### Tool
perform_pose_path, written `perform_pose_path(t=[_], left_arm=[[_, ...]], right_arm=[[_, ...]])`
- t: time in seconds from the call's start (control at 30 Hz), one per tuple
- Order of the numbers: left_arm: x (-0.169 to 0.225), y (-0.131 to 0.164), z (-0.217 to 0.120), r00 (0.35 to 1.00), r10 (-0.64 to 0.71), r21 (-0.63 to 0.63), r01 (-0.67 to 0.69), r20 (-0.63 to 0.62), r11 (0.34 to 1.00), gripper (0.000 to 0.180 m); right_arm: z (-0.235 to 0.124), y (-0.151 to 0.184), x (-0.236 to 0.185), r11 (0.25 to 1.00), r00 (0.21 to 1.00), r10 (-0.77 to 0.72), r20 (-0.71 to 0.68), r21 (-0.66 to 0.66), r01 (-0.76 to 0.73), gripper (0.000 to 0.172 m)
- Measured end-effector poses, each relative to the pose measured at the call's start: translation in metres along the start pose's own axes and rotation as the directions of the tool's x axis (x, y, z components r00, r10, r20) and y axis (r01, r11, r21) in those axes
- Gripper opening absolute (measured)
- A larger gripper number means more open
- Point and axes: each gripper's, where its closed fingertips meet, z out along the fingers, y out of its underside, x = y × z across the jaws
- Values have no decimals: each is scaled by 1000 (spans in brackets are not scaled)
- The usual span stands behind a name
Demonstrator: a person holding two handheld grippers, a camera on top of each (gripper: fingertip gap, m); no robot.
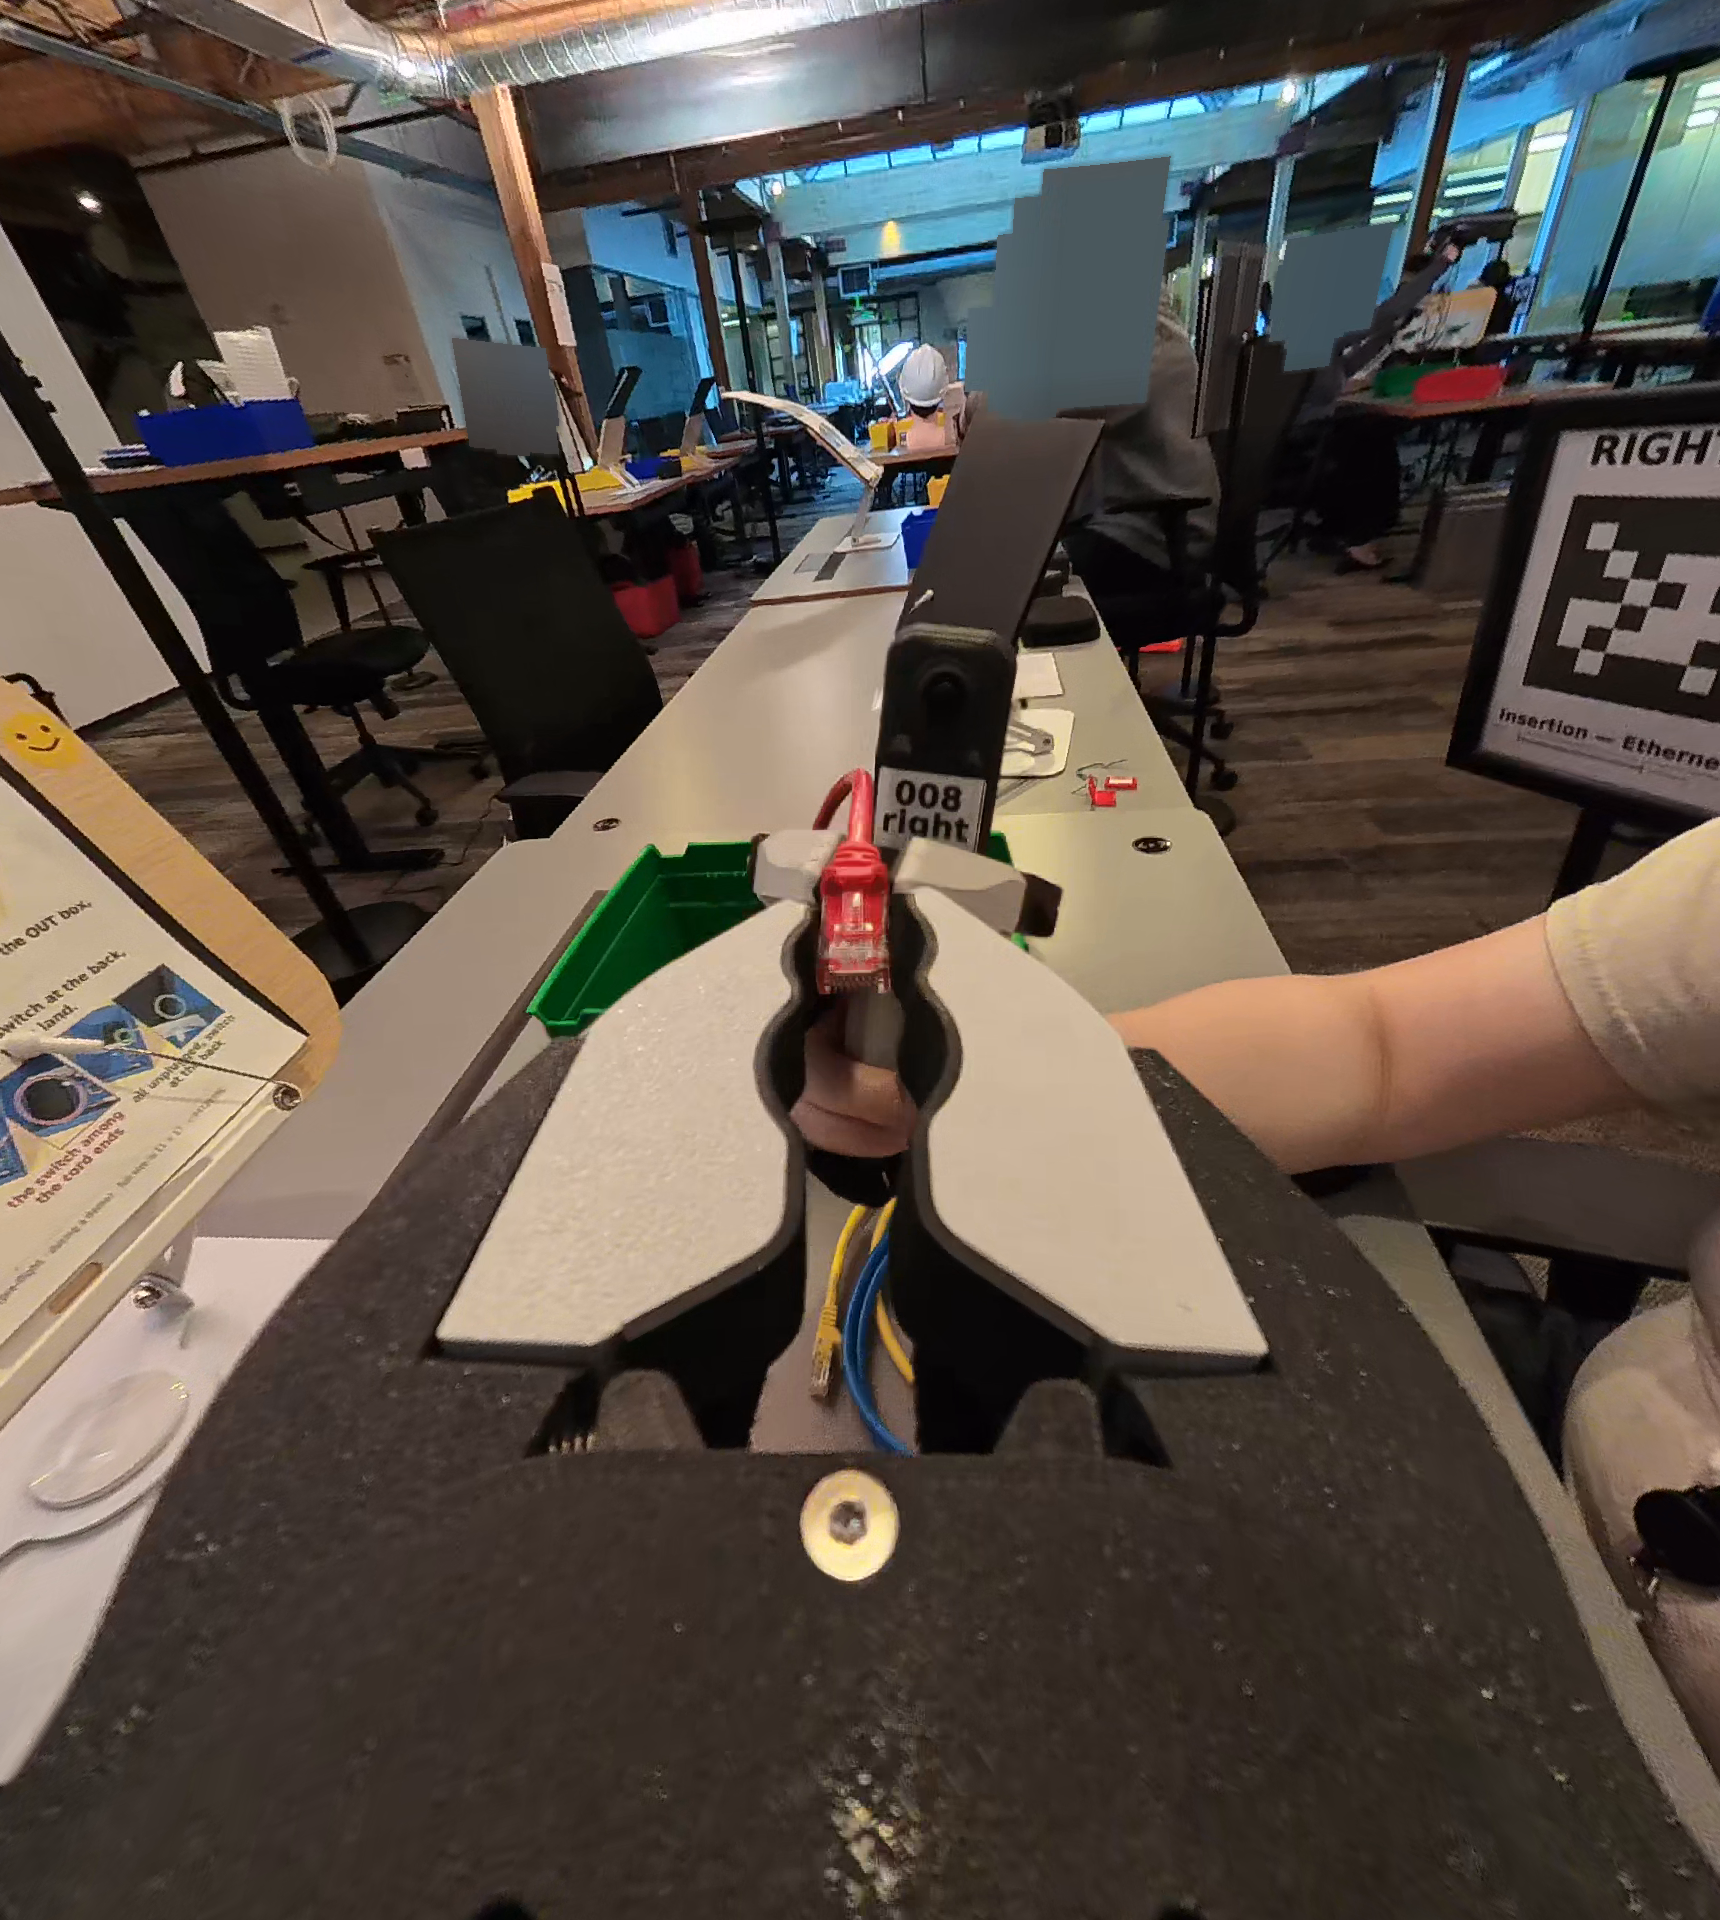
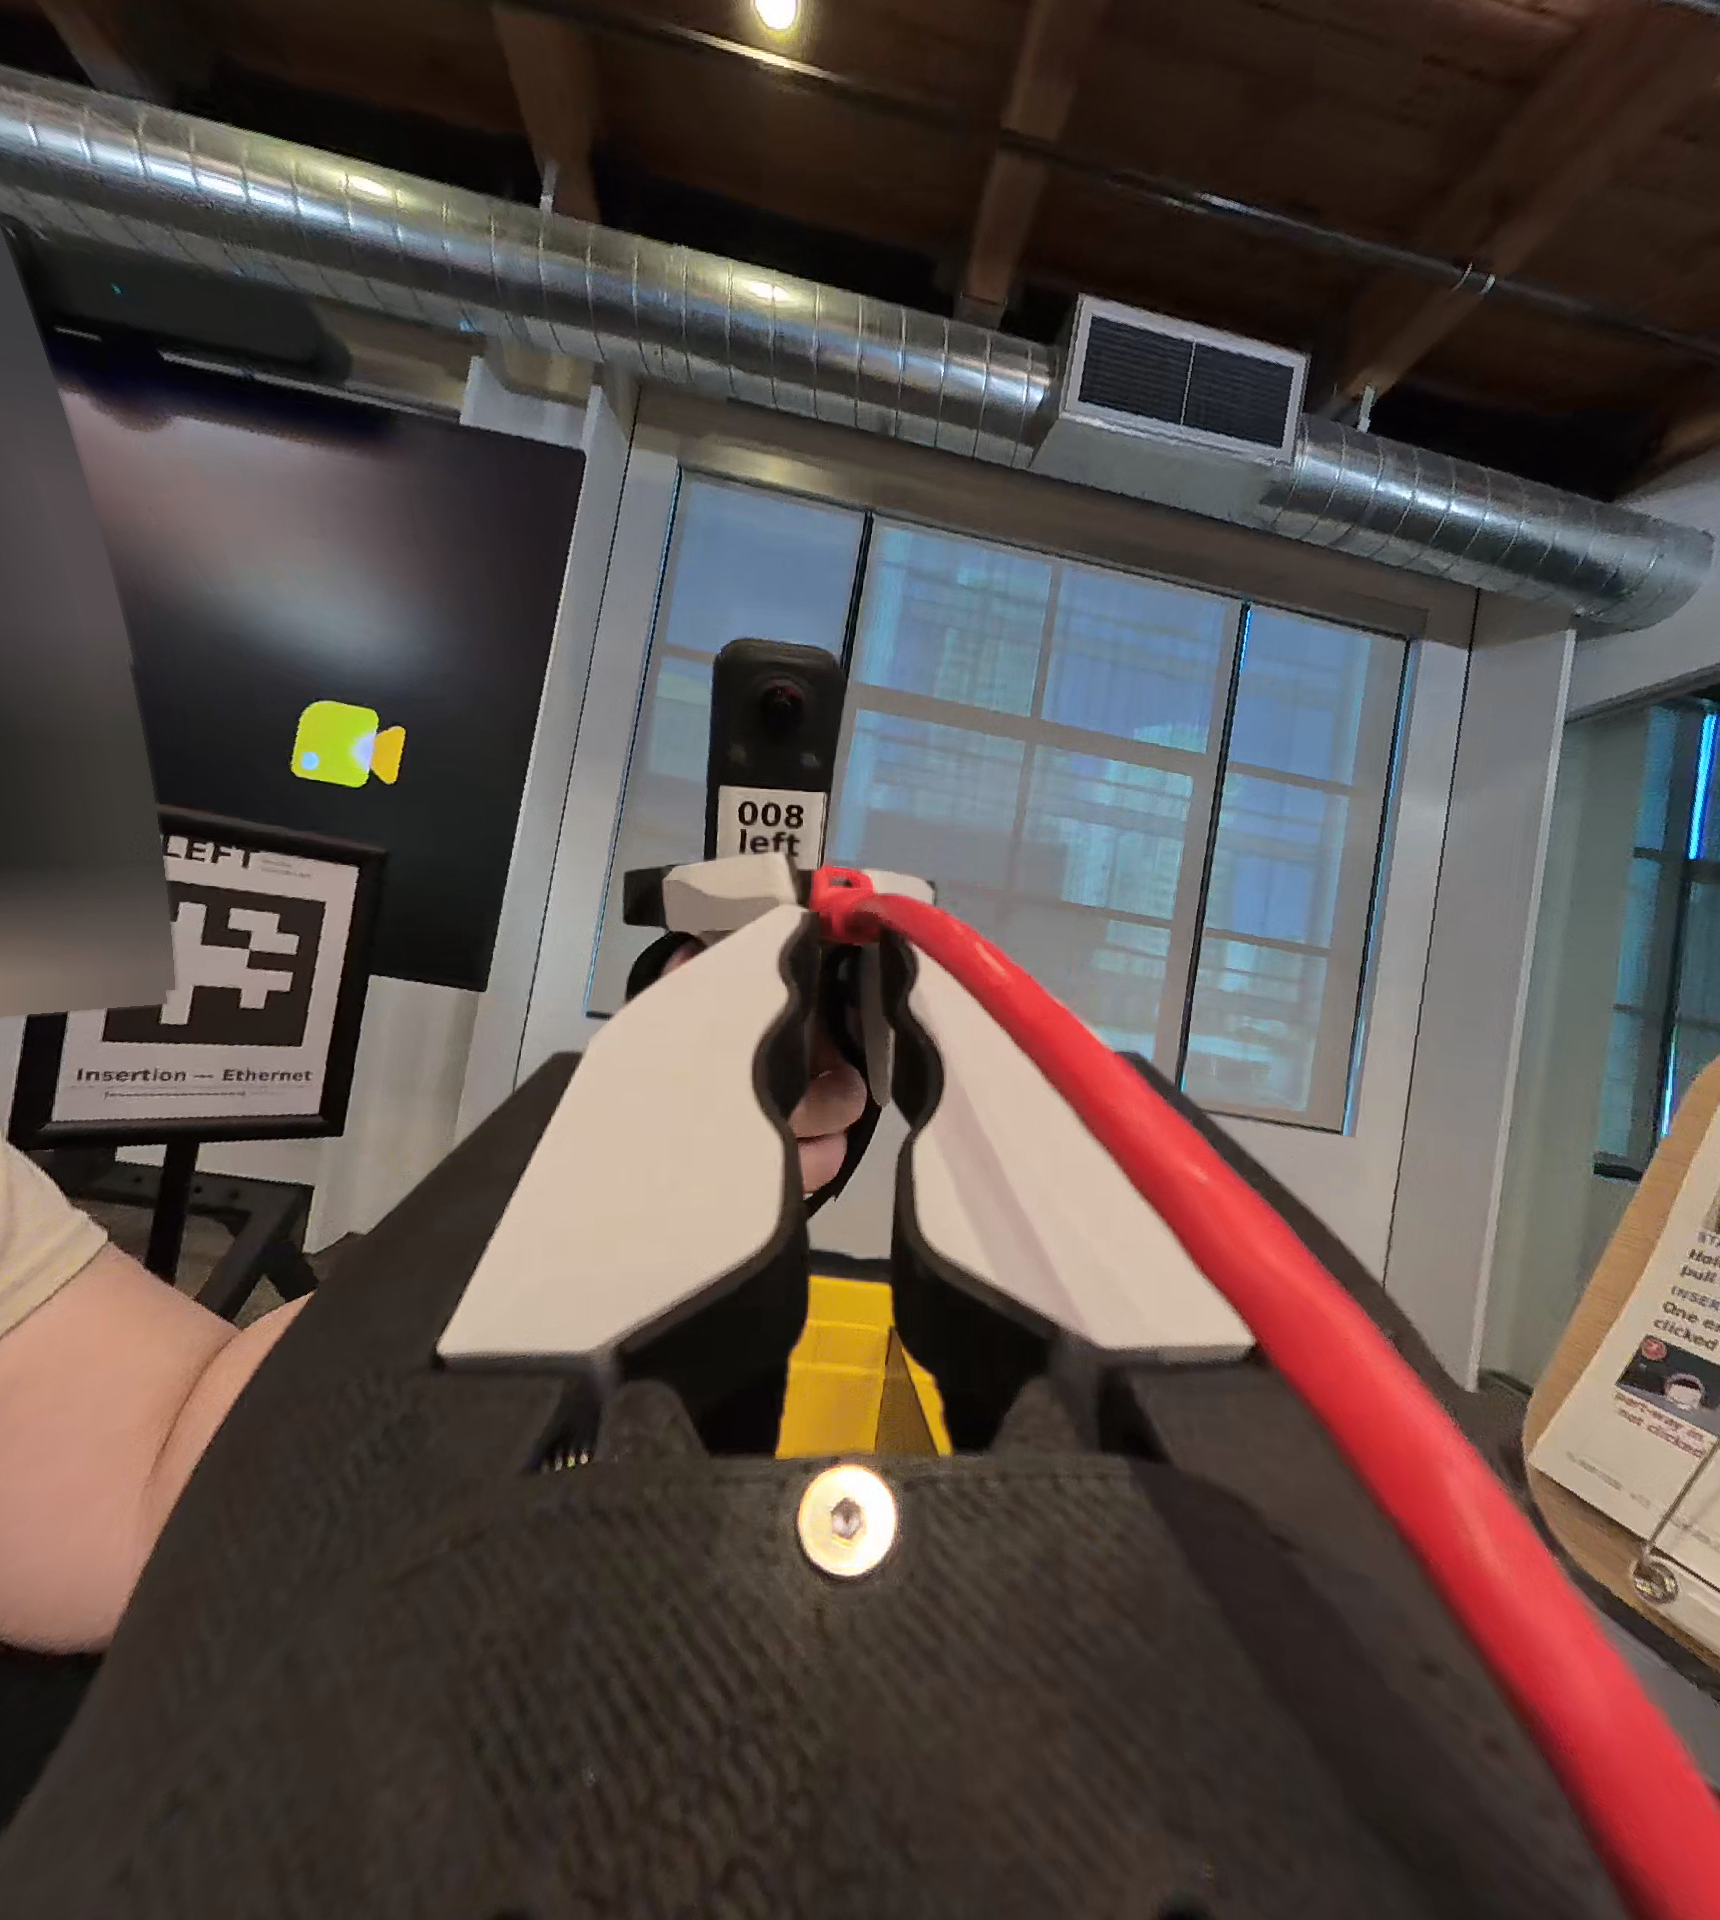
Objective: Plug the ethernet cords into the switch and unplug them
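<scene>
Up close, the two grippers meet tip to tip over the grey table (image 1: 794, 727), both nearly closed on one red ethernet plug (image 1: 854, 920). The left gripper (image 1: 854, 951) pinches the plug's clear-tipped end between its white fingers (image 1: 731, 997); the right gripper (image 2: 840, 925) clamps the plug's boot, and the red cord (image 2: 1199, 1174) arcs back over its right finger. Below, yellow (image 1: 840, 1278) and blue cords (image 1: 871, 1340) lie on the table, near a green bin (image 1: 627, 935).
</scene>
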Motion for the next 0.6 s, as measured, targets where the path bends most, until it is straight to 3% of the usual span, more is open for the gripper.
perform_pose_path(t=[0.13, 0.27, 0.4, 0.47, 0.6], left_arm=[[-3, 4, -1, 999, 30, -22, -30, 23, 999, 13], [-21, 1, -13, 981, 97, -18, -95, 168, 995, 31], [-14, 4, -19, 940, 261, -118, -240, 220, 964, 31], [-11, 9, -11, 902, 360, -195, -318, 238, 928, 28], [5, 18, 20, 823, 532, -266, -477, 199, 838, 23]], right_arm=[[1, 3, 4, 996, 999, -44, -24, -72, 43, 10], [-7, 3, 20, 952, 948, -281, -152, -171, 254, 10], [-19, 15, 40, 758, 766, -615, -190, -412, 507, 10], [-22, 19, 46, 666, 677, -713, -184, -481, 570, 10], [-23, 27, 48, 609, 622, -763, -177, -519, 600, 10]])
